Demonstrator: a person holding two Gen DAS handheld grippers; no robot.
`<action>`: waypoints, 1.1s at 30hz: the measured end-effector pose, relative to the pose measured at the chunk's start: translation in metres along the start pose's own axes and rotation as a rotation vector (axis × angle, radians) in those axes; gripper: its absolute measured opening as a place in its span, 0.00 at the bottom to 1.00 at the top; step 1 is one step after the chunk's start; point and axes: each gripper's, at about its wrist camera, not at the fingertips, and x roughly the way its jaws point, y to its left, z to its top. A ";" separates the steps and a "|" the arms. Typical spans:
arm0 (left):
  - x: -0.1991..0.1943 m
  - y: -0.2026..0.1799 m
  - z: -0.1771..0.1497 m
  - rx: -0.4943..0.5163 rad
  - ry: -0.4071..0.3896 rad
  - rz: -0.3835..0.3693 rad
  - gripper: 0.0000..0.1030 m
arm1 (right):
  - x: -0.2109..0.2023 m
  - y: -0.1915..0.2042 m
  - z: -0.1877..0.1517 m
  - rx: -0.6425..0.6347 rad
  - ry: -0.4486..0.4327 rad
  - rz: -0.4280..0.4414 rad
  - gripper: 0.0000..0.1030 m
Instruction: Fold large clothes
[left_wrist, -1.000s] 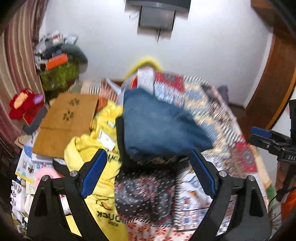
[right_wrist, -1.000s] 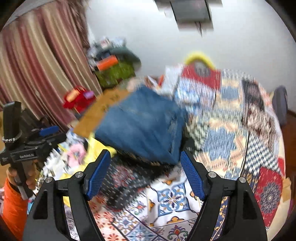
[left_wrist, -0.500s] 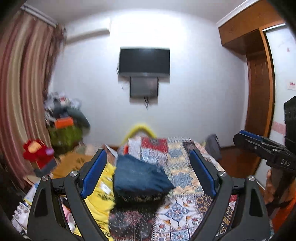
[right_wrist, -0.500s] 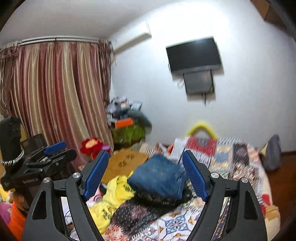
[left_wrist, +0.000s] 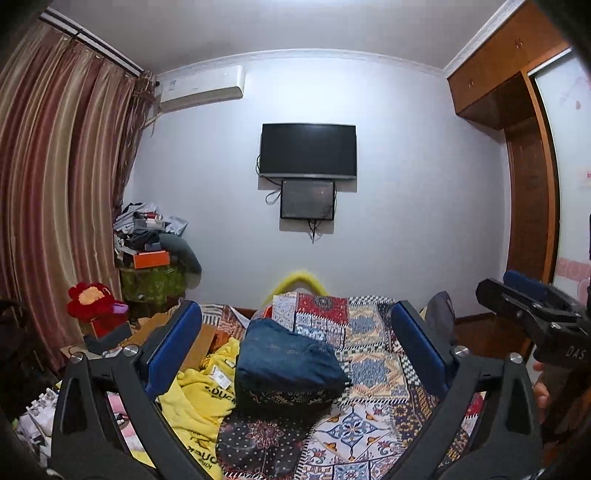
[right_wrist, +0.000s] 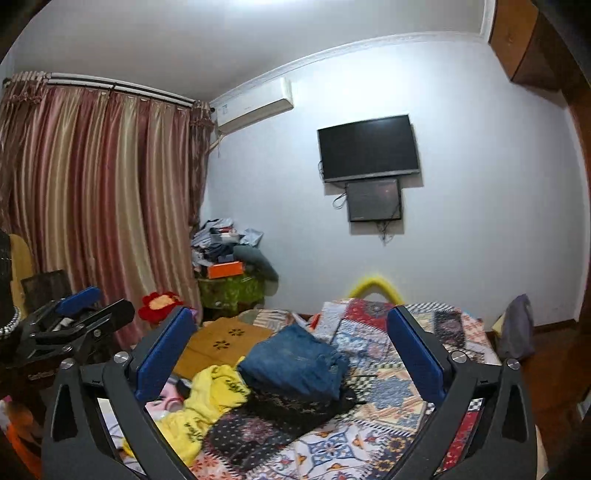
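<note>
- Bed with patchwork-patterned quilt (left_wrist: 373, 369): carries everything; its near edge and left edge are cut off by the frame, so how much unfolded clothing remains there cannot be told.
- Crumpled yellow printed garment (left_wrist: 201, 397): lies unfolded toward the bed's left edge, partly under the stack; pulling it out could topple the stack.
- Folded blue denim garment (left_wrist: 288, 363): sits mid-bed on top of a dark patterned folded garment (left_wrist: 284, 400); the stack looks soft and overhanging, so a nudge could undo the folds. A further dark dotted cloth (left_wrist: 258, 443) lies in front, its extent unclear.
- Left hand-held gripper (left_wrist: 295, 350): jaws opening to full width, nothing between them, raised clear of the clothes.
- Right hand-held gripper (right_wrist: 291, 350): likewise opening wide and empty; the two are close side by side and could collide on reaching down.
- Small items by the bed's left edge: too blurred to identify.
</note>
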 end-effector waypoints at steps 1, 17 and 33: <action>0.001 0.000 -0.002 0.001 0.004 0.003 1.00 | 0.000 0.001 0.000 -0.010 0.001 -0.009 1.00; 0.006 0.004 -0.012 -0.021 0.032 0.025 1.00 | 0.000 -0.003 -0.011 0.008 0.040 -0.011 1.00; 0.013 0.003 -0.017 -0.006 0.051 0.031 1.00 | 0.002 -0.007 -0.014 0.028 0.081 -0.024 1.00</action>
